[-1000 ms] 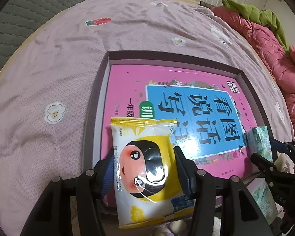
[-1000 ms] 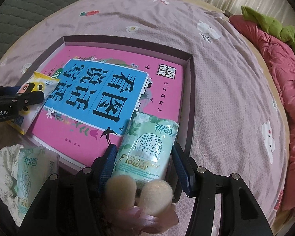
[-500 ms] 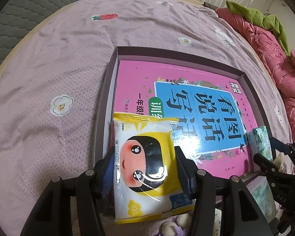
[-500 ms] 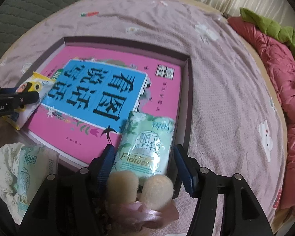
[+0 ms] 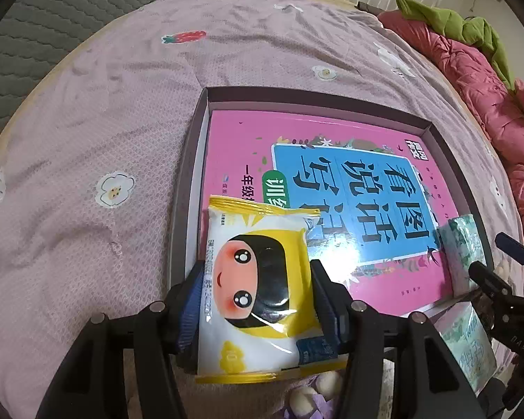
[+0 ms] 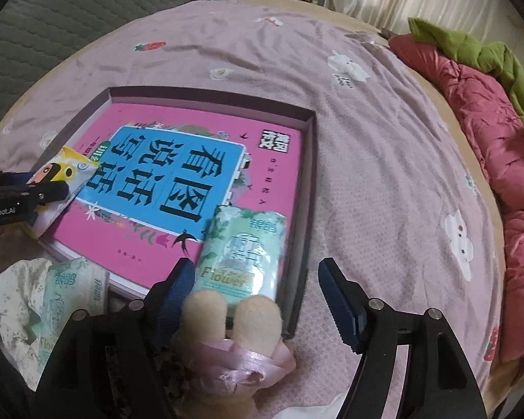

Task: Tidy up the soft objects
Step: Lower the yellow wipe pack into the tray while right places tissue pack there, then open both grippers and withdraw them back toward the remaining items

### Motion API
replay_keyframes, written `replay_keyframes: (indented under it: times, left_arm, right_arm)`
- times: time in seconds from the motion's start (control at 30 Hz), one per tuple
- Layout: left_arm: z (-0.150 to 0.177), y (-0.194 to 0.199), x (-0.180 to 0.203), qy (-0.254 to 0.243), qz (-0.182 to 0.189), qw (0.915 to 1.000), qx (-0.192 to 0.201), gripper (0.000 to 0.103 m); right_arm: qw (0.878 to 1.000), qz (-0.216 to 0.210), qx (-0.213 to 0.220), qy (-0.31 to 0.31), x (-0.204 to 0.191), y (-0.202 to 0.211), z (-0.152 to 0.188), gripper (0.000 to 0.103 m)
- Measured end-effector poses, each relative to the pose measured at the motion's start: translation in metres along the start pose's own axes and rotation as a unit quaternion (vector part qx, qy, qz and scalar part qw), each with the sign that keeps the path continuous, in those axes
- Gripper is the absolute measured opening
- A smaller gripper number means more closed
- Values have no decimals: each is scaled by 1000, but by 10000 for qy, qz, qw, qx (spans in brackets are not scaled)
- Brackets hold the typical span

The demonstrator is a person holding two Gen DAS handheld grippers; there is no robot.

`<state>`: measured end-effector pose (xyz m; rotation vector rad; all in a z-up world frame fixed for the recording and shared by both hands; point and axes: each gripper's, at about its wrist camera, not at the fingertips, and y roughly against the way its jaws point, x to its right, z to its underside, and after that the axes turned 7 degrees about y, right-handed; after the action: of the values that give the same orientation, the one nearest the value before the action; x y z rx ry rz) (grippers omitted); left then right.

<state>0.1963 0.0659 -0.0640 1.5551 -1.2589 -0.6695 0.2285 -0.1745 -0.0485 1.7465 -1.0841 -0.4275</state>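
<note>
Over on the left, the left claw [image 5: 258,300] is clamped on a yellow tissue pack [image 5: 258,286] with a cartoon face, both blue pads pressed against its sides. The pack's far end hangs over the near left corner of a shallow purple box [image 5: 192,181] lying on the bed [image 5: 87,122]. Ahead of that claw, filling the box, is a pink book [image 5: 332,160] with a blue panel.

Moving rightward, the right claw [image 6: 256,279] stands wide apart; its jaws have just been opening. A green tissue pack [image 6: 242,248] lies between them on the book's near right corner, inside the box. The left pad sits just beside the pack and the right pad is well clear of it, so nothing is gripped.

Just under that claw, two fuzzy cream toy ears [image 6: 234,317] with a pink ribbon poke up. To its left, outside the box, lies another green pack [image 6: 70,293]. Far to the right, a red quilt [image 6: 499,160] is bunched up.
</note>
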Motion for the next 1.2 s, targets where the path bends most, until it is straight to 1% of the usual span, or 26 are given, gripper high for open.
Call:
replay_keyframes:
  times: [0.27, 0.4, 0.8, 0.93, 1.2]
  left_arm:
    - [6, 9, -3, 79, 139, 9999, 15, 59]
    - [8, 13, -5, 98, 183, 9998, 16, 65]
    - [18, 32, -12, 168, 296, 9993, 171, 65]
    - [20, 44, -12, 213, 385, 9987, 247, 66]
    - [25, 76, -7, 223, 550, 9970, 497, 66]
  right_arm:
    - [9994, 61, 200, -274, 7, 16, 8, 75]
    - [9988, 74, 314, -367, 8, 26, 10, 75]
    - [9966, 165, 515, -617, 14, 51, 20, 75]
    - [9953, 150, 597, -744, 15, 62, 25, 75]
    - [9945, 204, 707, -750, 9, 79, 32, 75]
